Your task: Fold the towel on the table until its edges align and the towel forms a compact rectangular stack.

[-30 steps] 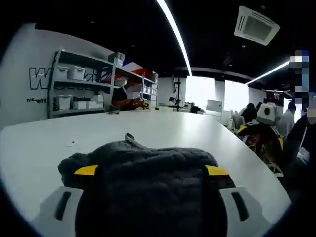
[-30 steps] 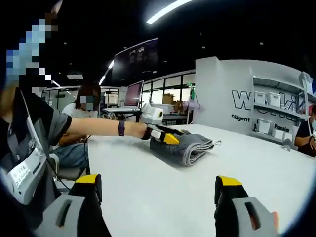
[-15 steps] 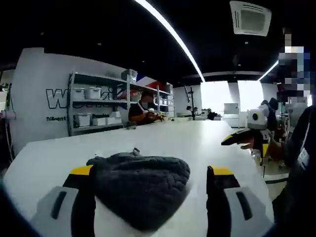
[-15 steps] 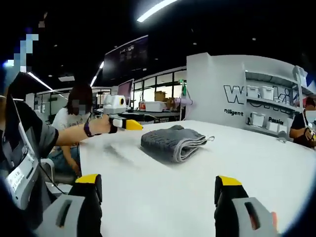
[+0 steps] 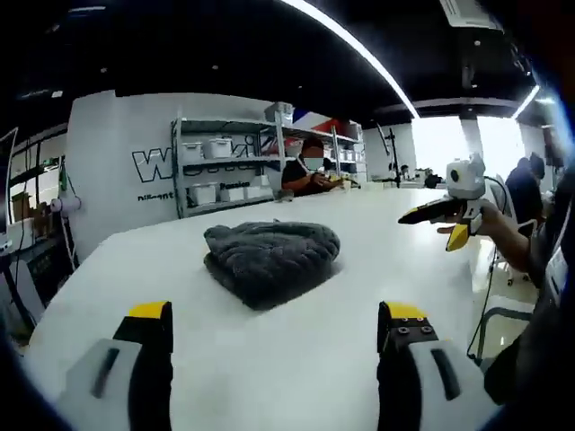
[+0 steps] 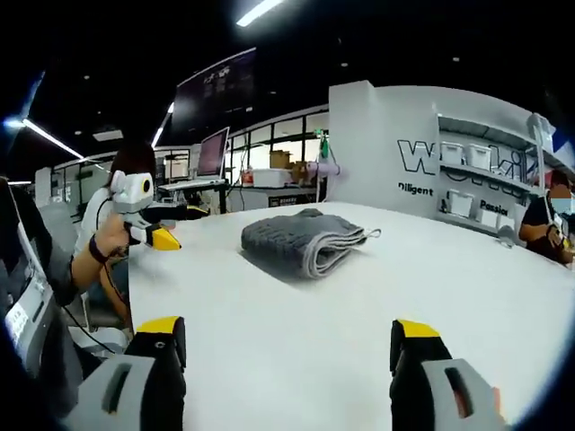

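Observation:
A dark grey towel (image 5: 269, 259) lies folded into a thick compact stack on the white table (image 5: 296, 359); in the right gripper view the towel (image 6: 301, 241) shows its layered edge toward the right. My left gripper (image 5: 274, 328) stands open a short way back from it, with nothing between its jaws. Held open over the table nearer me, my right gripper (image 6: 286, 337) is empty too. The right gripper (image 5: 436, 220) enters the left gripper view at the right, and the left gripper (image 6: 163, 226) enters the right gripper view at the left, both held off the towel.
A white wall with dark lettering and grey shelves (image 5: 229, 171) of white bins stands beyond the table. A person (image 5: 310, 171) sits at the table's far end. A hand and sleeve (image 6: 85, 260) hold the left gripper near the table's edge. Desks and monitors (image 6: 216, 157) lie behind.
My left gripper has let go of the towel and drawn back from it, its jaws now apart. The towel rests folded on the table. The right gripper stayed open.

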The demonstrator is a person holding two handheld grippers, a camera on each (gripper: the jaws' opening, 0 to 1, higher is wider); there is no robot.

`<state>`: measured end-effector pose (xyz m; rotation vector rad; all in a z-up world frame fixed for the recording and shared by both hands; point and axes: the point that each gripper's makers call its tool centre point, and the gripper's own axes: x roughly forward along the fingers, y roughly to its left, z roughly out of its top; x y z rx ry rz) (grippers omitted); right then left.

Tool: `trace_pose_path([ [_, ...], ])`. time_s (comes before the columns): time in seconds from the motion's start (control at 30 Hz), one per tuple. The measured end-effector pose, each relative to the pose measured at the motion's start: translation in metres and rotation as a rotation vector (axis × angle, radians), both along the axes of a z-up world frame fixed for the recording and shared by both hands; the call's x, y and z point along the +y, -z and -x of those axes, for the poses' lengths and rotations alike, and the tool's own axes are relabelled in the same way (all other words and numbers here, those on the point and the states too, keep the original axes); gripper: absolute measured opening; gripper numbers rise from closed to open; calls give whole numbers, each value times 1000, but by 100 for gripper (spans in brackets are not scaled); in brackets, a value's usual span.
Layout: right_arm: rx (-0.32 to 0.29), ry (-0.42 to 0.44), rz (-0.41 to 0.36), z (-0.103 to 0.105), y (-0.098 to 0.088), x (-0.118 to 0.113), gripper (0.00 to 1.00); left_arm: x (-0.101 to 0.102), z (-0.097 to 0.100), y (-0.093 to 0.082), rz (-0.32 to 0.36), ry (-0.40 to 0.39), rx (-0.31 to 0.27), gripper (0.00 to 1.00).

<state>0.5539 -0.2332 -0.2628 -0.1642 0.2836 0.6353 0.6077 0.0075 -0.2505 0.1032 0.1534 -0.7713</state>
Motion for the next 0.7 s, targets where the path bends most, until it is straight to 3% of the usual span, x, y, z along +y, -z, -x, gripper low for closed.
trace_pose_path([
  [0.17,-2,17,17,-1,2,-5,99,-4,6,-3,60,13,-1,99],
  [0.47,15,30,37,-3,5,-7,99,-8,9,9,9,34,21,99],
  [0.7,35,17,59,-3,10,-5,99,2,6,13,-31,10,30,99],
])
